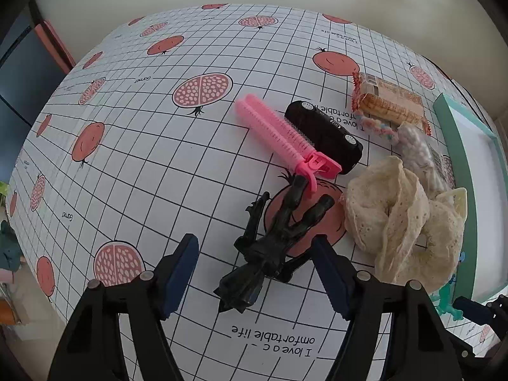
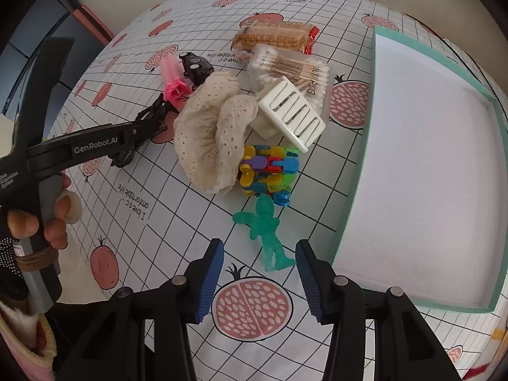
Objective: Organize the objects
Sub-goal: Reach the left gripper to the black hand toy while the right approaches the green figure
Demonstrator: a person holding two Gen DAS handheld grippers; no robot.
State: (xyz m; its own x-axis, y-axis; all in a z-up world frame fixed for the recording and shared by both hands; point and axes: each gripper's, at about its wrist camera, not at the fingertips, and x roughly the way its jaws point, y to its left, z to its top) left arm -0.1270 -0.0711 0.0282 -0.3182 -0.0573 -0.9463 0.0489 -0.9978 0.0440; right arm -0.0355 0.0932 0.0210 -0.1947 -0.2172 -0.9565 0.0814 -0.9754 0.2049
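Down low, left tongs [image 1: 255,281] wide open around a black toy hand [image 1: 270,247], not squeezing it. Right tongs [image 2: 258,281] wide open too, holding nothing, a green toy man [image 2: 268,231] just ahead on the surface [image 2: 165,209]. Off right, a big teal box [image 2: 358,171], white inside.

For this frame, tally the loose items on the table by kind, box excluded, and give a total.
Toys: 4 (black figure, black car, green figure, multicoloured block toy)
Hair and toiletry items: 4 (pink hair roller clip, cream scrunchie, cotton swabs, white slotted holder)
Snacks: 1 (biscuit pack)
Total: 9
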